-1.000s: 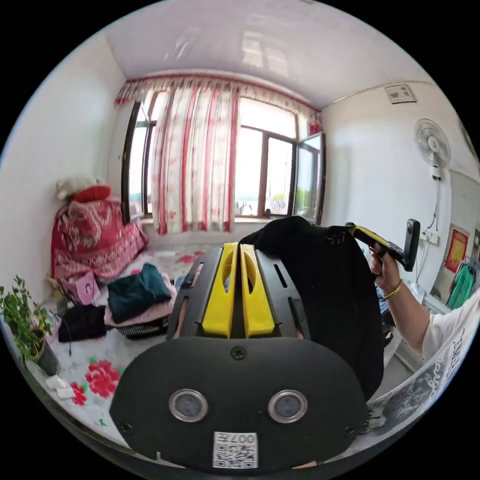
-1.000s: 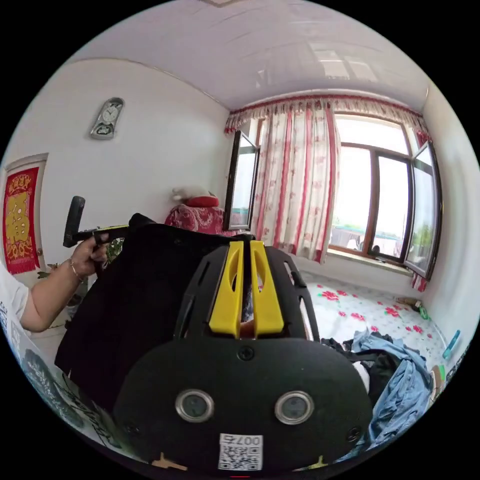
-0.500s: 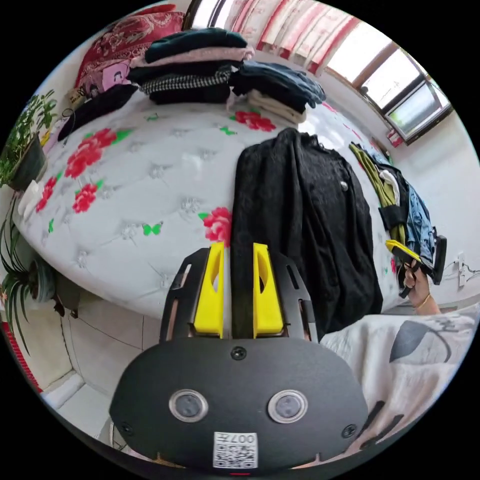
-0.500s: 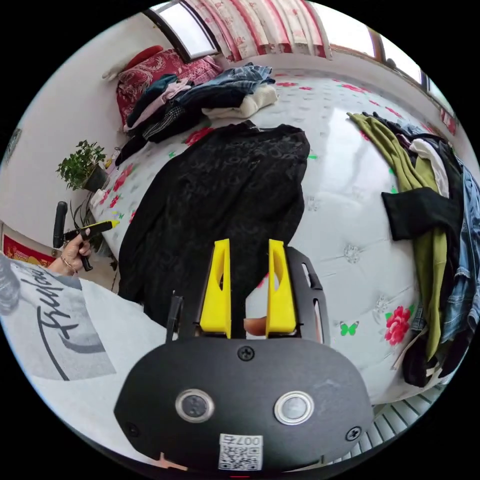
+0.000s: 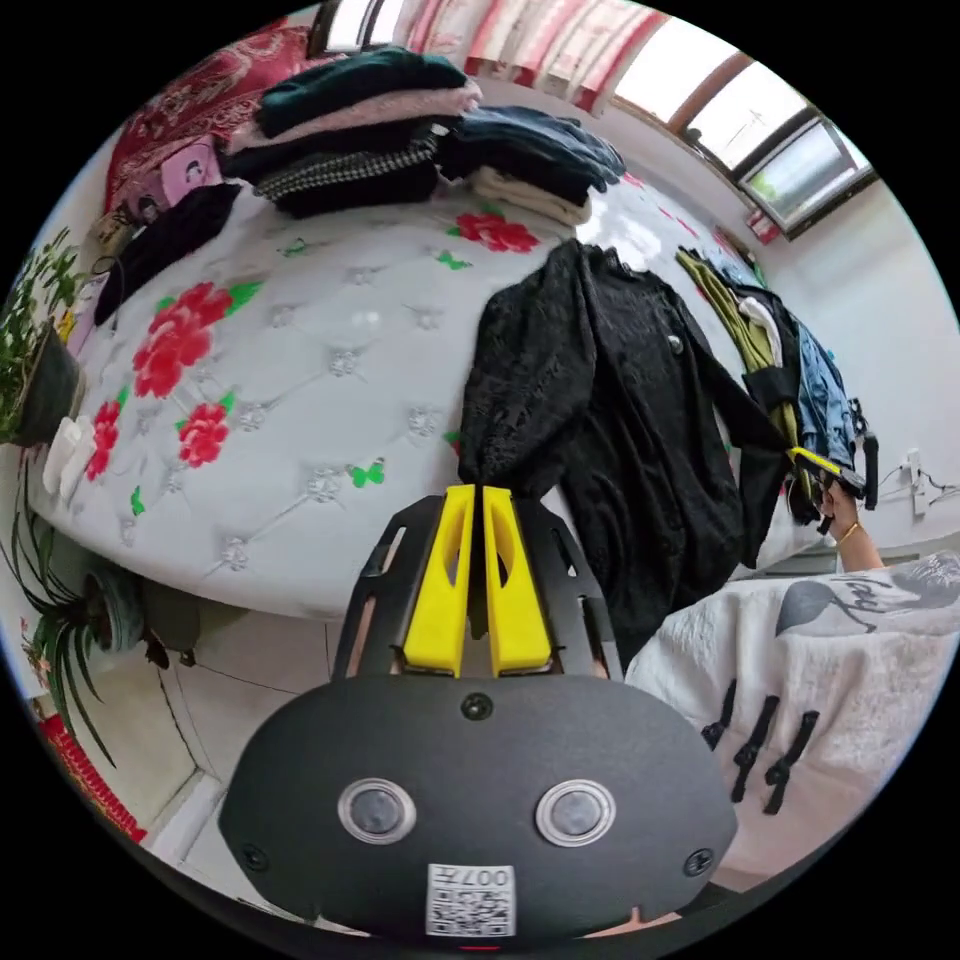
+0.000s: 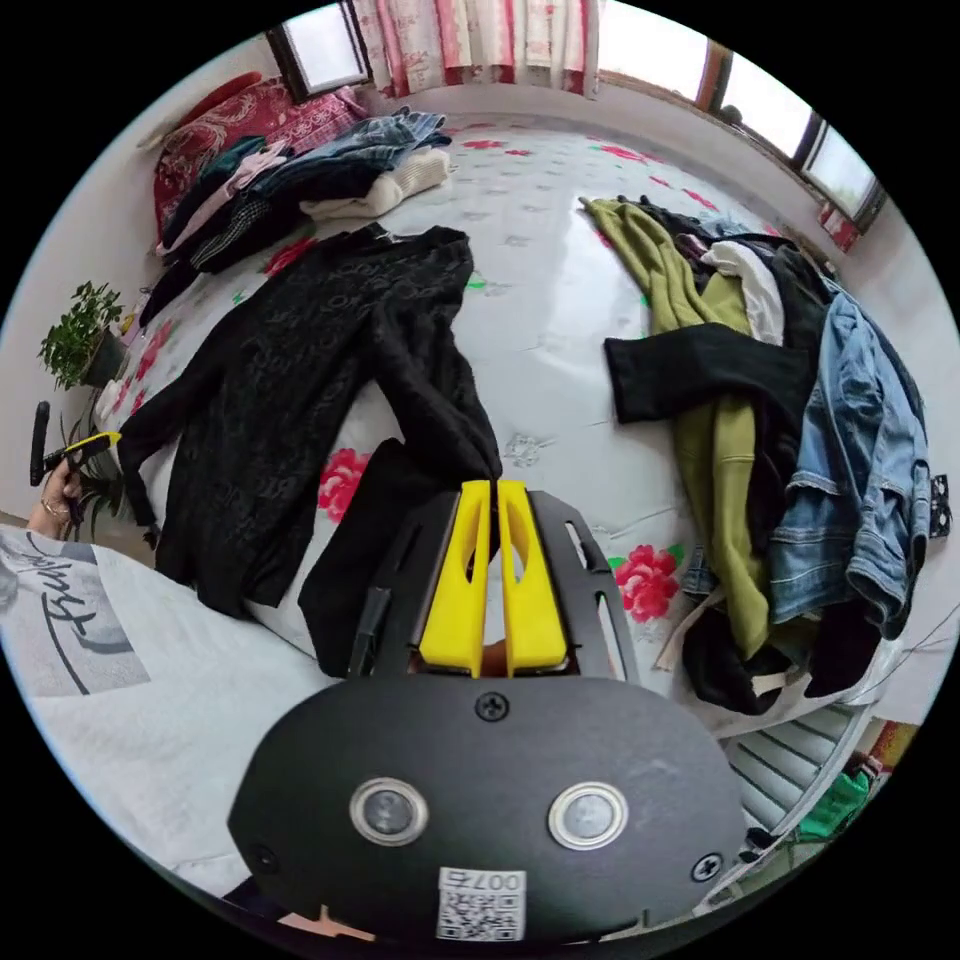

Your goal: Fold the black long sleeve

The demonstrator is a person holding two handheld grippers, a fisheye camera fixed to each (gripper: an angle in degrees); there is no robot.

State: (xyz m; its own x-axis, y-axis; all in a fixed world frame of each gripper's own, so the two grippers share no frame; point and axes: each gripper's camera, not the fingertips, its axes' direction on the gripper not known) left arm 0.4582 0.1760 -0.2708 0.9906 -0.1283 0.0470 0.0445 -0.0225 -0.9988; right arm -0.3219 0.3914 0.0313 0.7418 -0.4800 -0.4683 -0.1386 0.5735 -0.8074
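My left hand-held gripper [image 5: 474,492] and right hand-held gripper [image 6: 494,486] each pinch a sleeve of the black long sleeve [image 6: 300,370], drawing both outward so it lies flat on the bed [image 6: 560,250], folded stacks [image 5: 400,140] beyond.

Black long sleeve [image 6: 300,370] flat on flowered bed [image 6: 540,260], one sleeve pinched by right gripper [image 6: 492,492] at 6 o'clock.
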